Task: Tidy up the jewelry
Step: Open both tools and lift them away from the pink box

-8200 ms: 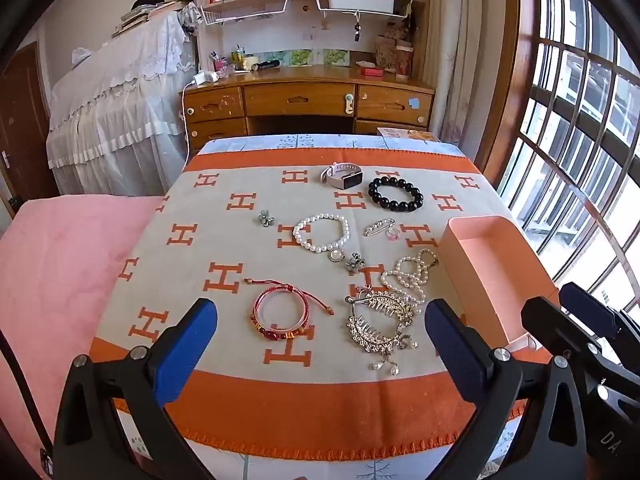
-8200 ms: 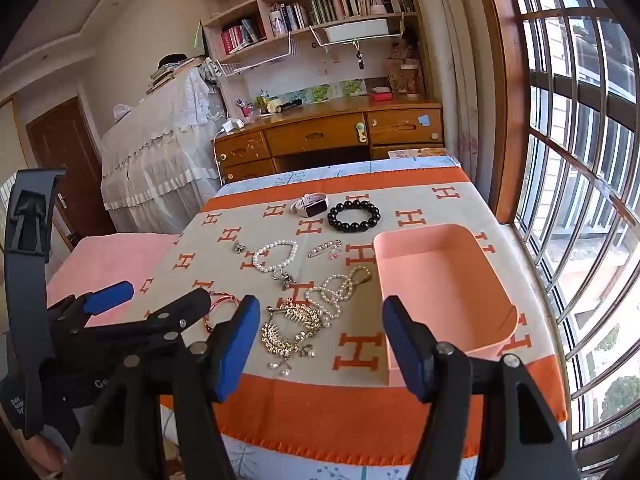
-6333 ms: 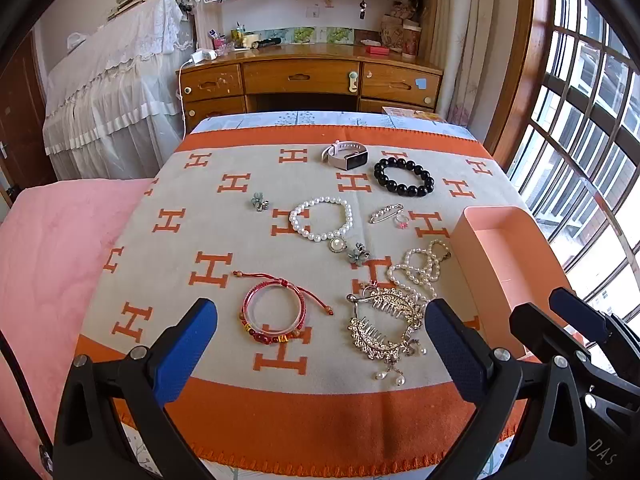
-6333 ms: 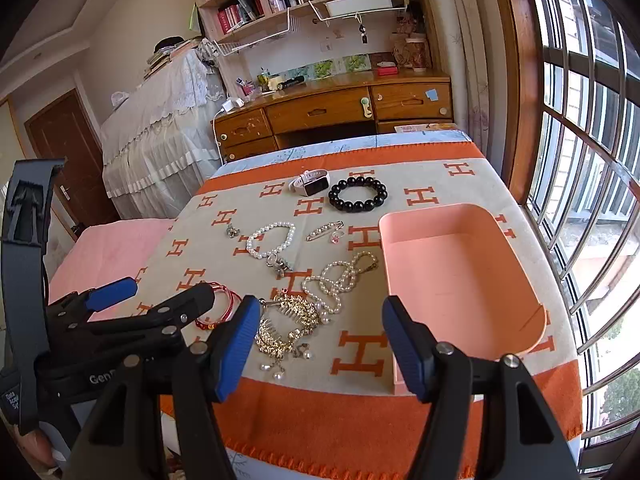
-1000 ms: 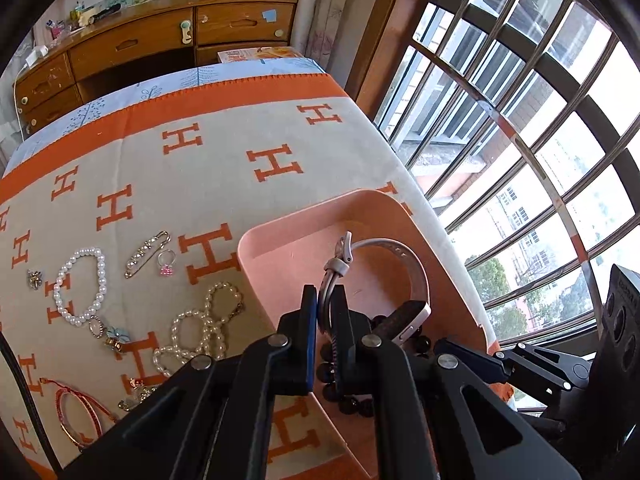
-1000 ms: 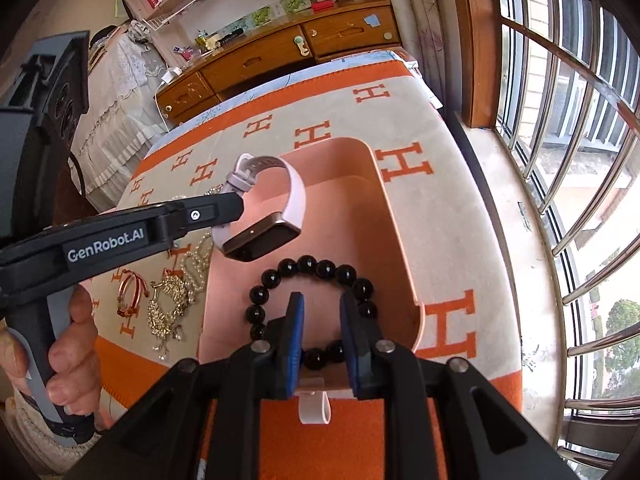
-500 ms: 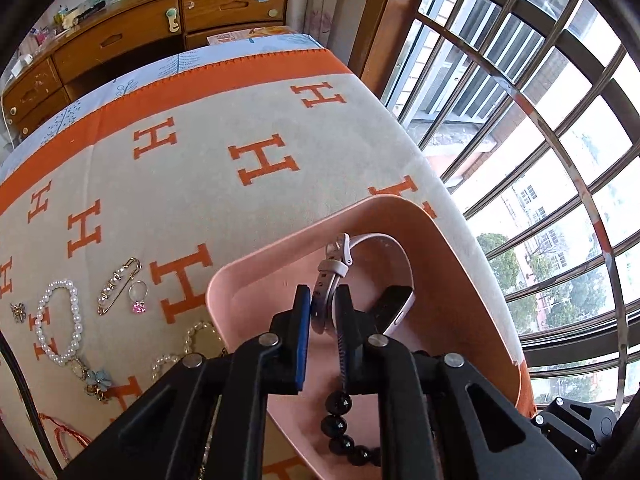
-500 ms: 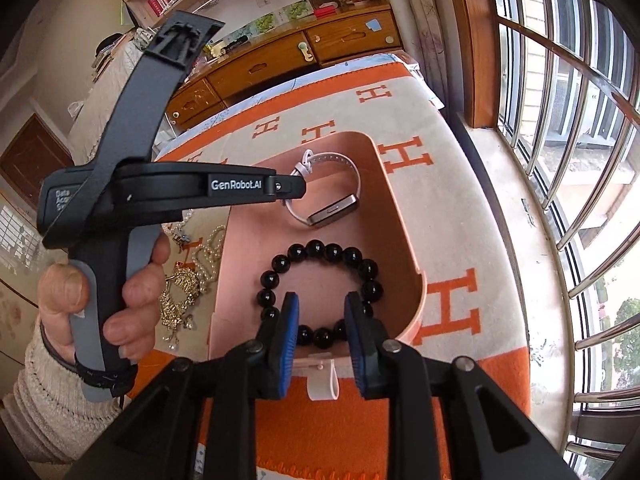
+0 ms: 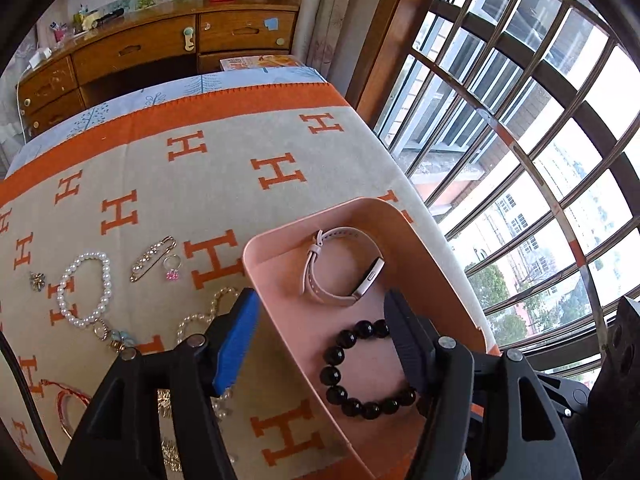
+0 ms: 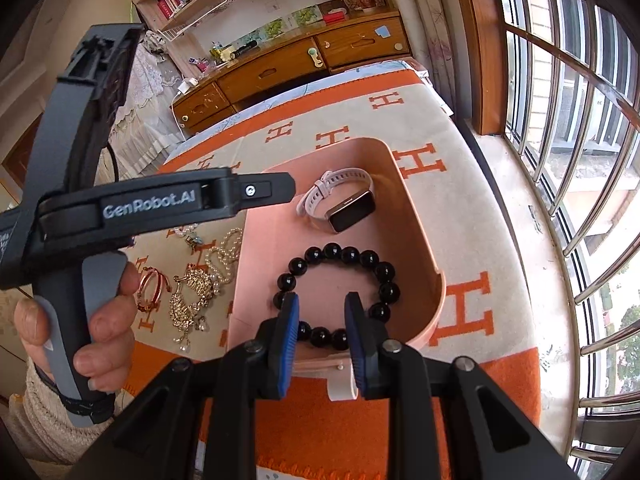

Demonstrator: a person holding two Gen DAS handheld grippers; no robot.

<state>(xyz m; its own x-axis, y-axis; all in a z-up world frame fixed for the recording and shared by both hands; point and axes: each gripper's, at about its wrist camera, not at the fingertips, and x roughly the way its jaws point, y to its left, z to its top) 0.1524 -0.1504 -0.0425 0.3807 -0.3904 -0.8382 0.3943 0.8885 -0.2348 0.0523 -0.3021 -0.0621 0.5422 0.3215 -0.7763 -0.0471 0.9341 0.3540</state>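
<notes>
A pink tray sits at the blanket's right side. Inside it lie a pink-strapped watch and a black bead bracelet. My left gripper is open and empty above the tray, just short of the watch. My right gripper is open above the tray's near edge, with the bead bracelet lying below it. On the blanket to the left lie a white pearl bracelet, a pin brooch, a pink ring, a pearl necklace, a gold feather brooch and a red bracelet.
The orange H-pattern blanket covers the table. A barred window runs along the right. A wooden desk stands behind. The hand holding the left gripper shows at left in the right wrist view.
My left gripper has opened and let go of the watch, which now lies in the tray. My right gripper has opened off the bead bracelet, now lying in the tray.
</notes>
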